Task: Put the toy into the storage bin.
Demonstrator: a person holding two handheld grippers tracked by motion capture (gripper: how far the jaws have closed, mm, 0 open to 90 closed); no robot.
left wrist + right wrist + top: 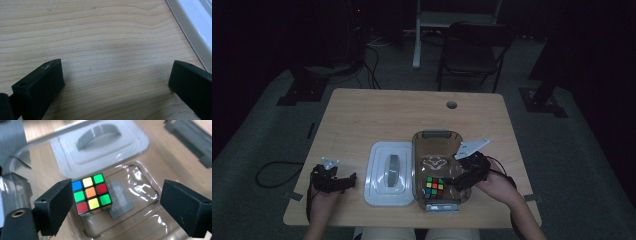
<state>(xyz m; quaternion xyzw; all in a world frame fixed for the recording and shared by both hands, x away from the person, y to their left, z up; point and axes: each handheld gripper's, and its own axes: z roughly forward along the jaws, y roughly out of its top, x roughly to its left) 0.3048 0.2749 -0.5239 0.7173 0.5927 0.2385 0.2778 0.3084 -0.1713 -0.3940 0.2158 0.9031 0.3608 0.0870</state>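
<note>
One puzzle cube in one clear box — one white lid beside it.

A wooden table stands in a dim room; a small round hole sits near its far edge. Near the front lies a white lid with a grey handle, just beside a clear brownish container; inside the container, toward the near end, rests a colourful puzzle cube. The right gripper reaches over the container's right wall, just beside the cube (its grey plate juts up behind); the left gripper rests on the table left of the lid, apart from it. A dark folding chair stands beyond the table.
</note>
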